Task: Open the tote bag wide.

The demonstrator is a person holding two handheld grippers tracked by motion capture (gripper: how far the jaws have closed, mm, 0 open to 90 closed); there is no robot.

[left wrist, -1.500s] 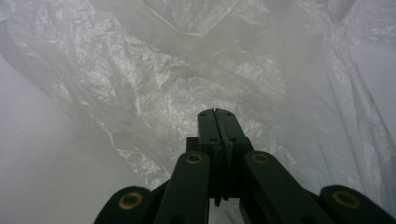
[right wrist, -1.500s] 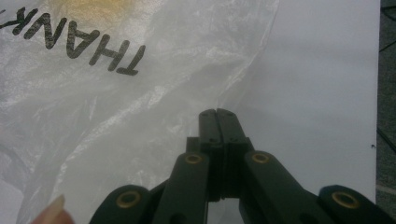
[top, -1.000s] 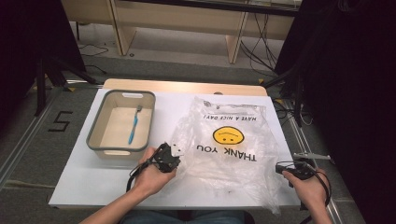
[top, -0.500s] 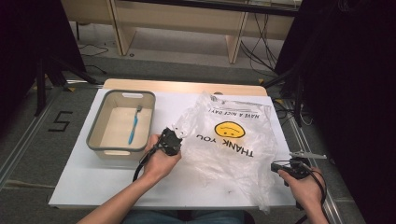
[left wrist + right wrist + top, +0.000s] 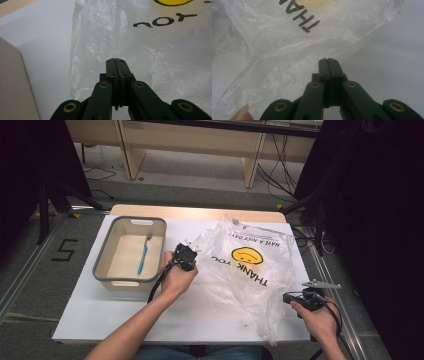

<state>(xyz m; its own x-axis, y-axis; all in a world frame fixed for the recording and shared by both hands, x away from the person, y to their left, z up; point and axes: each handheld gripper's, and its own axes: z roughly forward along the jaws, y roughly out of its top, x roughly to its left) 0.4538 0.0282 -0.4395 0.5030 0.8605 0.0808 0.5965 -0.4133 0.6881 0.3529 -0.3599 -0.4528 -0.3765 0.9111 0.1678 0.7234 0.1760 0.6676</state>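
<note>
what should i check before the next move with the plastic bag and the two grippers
1. Left gripper jaws closed: ok, they meet tip to tip over the plastic bag.
2. Left gripper actually pinching bag film: cannot tell, no film visible between the tips.
3. Right gripper jaws closed: ok, at the bag's edge.
4. Right gripper holding the bag: cannot tell; in the high view it sits beside the bag's right edge.
5. Bag lying on the table: ok, spread and crumpled, print facing up.
6. Toothbrush out of the way: ok, lying in the grey bin, apart from the bag.
</note>
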